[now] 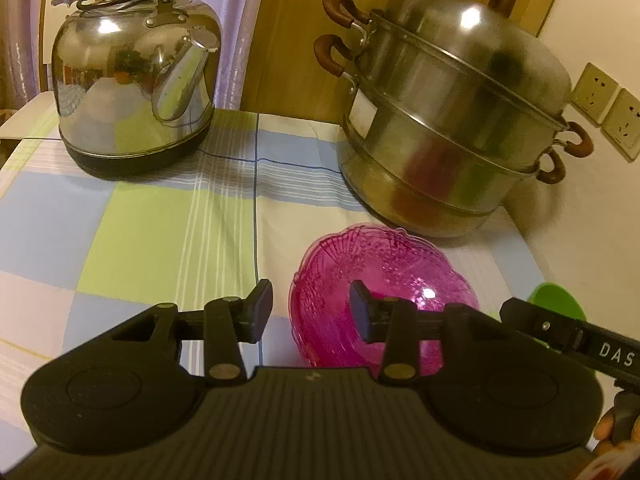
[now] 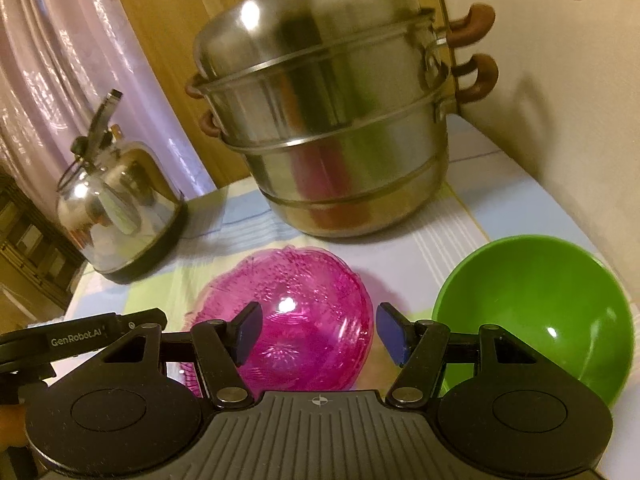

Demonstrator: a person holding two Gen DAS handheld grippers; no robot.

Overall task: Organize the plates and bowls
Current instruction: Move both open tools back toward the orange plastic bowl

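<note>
Pink glass bowl resting upright on the checked tablecloth, mouth facing up, just in front of the steel steamer pot and near it without touching. Roundish with a scalloped rim, so no clear long axis and no pointing direction to tell.

Left gripper hovering over the near-left rim of that bowl, jaws parted with a clear gap, nothing pressed between the pads; right-hand pad seen against the bowl's inside, left-hand pad over bare cloth. Released, not grasping.

Right gripper likewise slack, jaws standing wider apart, empty. Seen from the right wrist, pink bowl lying ahead of and below both fingers, partly covered by them; whether any pad touches the glass cannot be told.

Green bowl upright too, mouth up, just to the right of the pink bowl, in front of the steamer pot and close to the wall; plain round, no long axis. Narrow strip of cloth showing between the two bowls.

Shiny kettle standing well to the left of the steamer pot, on the same cloth, spout turned toward the front.
</note>
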